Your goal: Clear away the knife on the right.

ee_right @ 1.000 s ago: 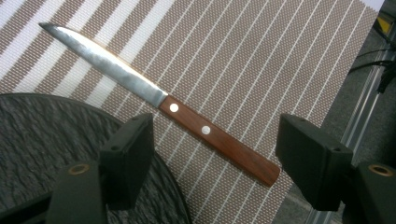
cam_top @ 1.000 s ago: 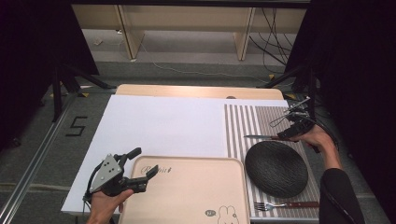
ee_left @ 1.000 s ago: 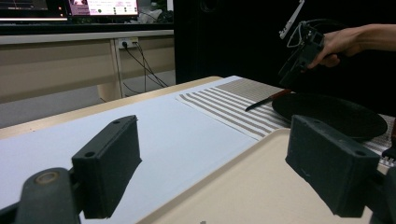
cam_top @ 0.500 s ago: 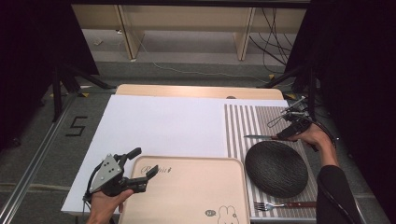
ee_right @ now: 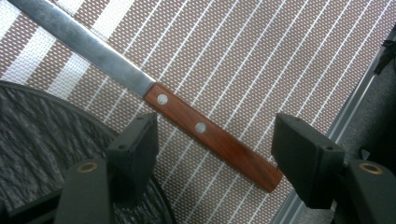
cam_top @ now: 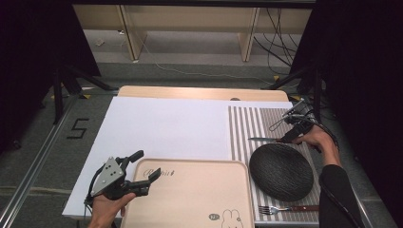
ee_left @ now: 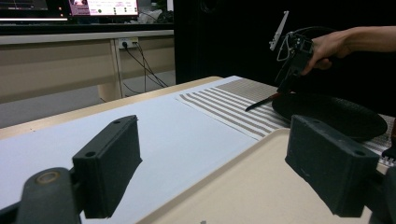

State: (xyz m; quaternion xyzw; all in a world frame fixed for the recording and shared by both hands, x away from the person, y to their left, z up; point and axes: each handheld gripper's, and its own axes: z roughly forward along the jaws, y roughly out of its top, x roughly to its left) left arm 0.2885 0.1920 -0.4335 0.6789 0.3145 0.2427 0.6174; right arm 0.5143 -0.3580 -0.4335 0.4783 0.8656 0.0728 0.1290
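Dim room, black drapes at both sides, pale wooden furniture and loose cables on the floor beyond a table covered by a white sheet, with a brown-and-white striped placemat at its right end.

On the placemat, just beyond a dark textured plate: a table knife, lying flat. In the right gripper view, knife's wooden handle with two rivets and steel blade. Long axis across the mat in the high view, blade tip toward the white sheet, handle toward the table's right edge. In the right gripper view, set slantwise across the gap between the jaws, handle end close to the right-hand jaw, nearer rim of the plate under the left-hand jaw.

Right gripper directly above the handle, pointing down, jaws wide on either side of the wood and just now closing a little, pads not touching it; nothing gripped yet. Clearly the nearer hand; likely next need: jaws square to the handle, then down and shut.

Left gripper well apart at the table's near left, hovering over the corner of a beige tray printed with a small rabbit, jaws open and empty. Seen along its jaws: the tray, the plate and the right gripper far across the table.

A fork with matching handle near the front edge, in front of the plate.
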